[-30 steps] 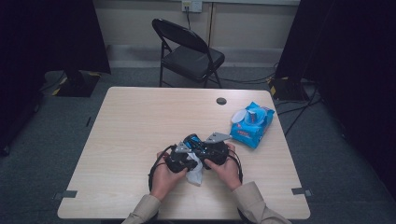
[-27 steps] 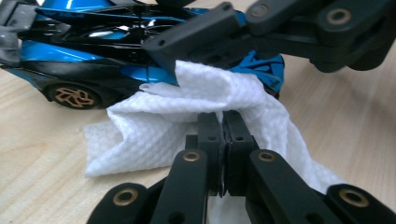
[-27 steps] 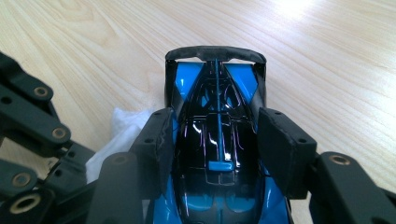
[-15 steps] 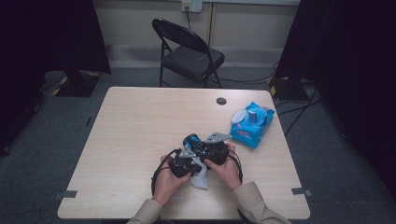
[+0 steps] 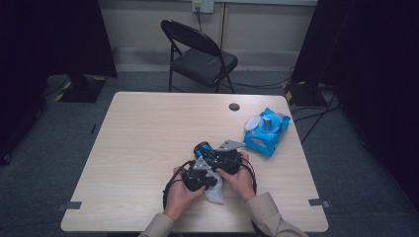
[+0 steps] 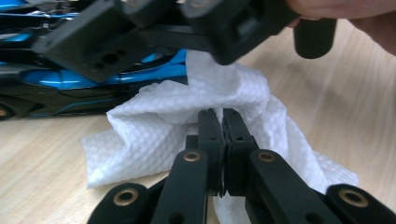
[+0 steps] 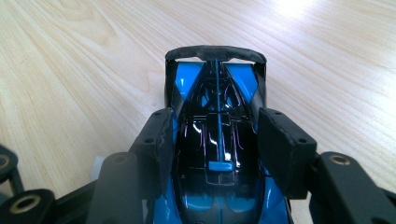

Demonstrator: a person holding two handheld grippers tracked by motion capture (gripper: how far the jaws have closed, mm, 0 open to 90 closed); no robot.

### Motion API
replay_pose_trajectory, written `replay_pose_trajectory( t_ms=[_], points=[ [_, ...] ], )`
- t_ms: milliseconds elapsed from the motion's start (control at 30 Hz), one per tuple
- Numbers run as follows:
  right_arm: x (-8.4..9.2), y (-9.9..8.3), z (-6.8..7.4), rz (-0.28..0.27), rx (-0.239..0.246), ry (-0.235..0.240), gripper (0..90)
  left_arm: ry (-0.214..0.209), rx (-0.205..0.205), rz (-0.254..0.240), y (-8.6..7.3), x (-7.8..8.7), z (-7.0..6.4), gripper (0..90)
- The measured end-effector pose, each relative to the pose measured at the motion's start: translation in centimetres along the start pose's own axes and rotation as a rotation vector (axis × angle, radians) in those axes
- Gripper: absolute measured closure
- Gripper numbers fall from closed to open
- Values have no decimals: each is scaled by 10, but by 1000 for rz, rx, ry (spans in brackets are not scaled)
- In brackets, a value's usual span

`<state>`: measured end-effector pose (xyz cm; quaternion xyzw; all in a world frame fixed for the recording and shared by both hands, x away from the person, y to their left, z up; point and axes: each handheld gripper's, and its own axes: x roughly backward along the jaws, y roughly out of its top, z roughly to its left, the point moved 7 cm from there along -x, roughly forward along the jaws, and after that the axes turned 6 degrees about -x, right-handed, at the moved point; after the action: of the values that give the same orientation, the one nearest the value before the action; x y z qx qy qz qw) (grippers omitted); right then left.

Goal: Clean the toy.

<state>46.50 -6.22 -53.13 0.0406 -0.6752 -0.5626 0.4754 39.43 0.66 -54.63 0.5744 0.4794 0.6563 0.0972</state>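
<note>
The right gripper (image 7: 217,154) has its jaws clamped on the blue toy car (image 7: 217,121) just above the desk (image 5: 148,143), and the left gripper (image 6: 219,135), jaws together on a white wipe (image 6: 154,135), holds it beside the car, so the wiping seems under way, not finished.

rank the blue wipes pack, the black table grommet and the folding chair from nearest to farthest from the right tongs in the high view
From the right tongs, which grip the blue toy car:
1. Blue wipes pack, to their right on the table.
2. Black table grommet, near the table's far edge.
3. Folding chair, on the floor beyond the table.
</note>
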Motion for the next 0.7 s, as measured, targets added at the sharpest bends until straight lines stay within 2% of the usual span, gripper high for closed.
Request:
replay_pose_trajectory(
  t_ms=[367,700],
  points=[
    [0,0,0,2,-1,-1,467,-25,-8,-5,2,-4,-9,881],
    [0,0,0,2,-1,-1,467,-51,-33,4,2,-4,-19,881]
  ],
)
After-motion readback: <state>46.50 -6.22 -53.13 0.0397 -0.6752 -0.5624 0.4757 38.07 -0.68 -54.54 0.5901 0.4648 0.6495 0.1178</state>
